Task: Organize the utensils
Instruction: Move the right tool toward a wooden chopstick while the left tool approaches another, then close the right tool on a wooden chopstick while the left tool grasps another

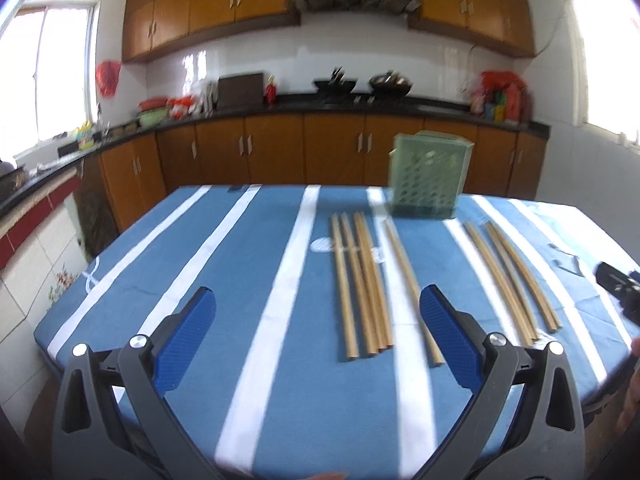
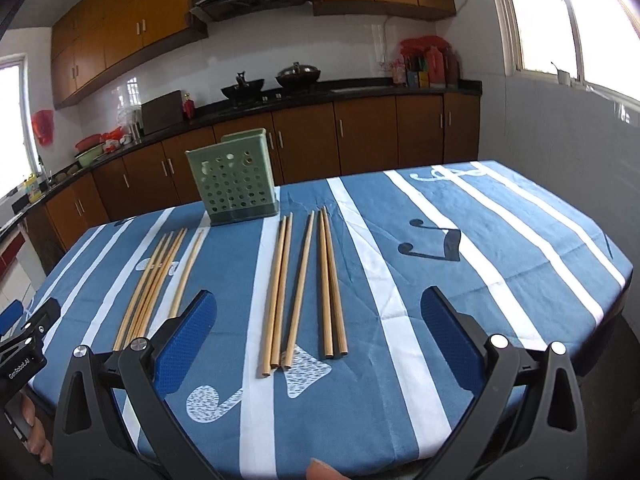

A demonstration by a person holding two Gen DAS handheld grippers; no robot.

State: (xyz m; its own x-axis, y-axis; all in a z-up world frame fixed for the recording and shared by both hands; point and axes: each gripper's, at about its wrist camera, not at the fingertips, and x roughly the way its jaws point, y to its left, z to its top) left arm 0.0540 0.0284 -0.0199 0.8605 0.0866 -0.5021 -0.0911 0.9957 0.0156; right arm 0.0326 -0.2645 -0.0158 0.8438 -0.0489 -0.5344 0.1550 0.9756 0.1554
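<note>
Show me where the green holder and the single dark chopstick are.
green holder [image 2: 234,184]: right wrist view, perforated front wall.
dark chopstick [image 2: 302,264]: right wrist view, middle of shaft.

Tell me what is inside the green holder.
Nothing shows through the holes or above the rim of the green holder; its floor is hidden by the walls. The chopsticks all lie on the tablecloth.
</note>
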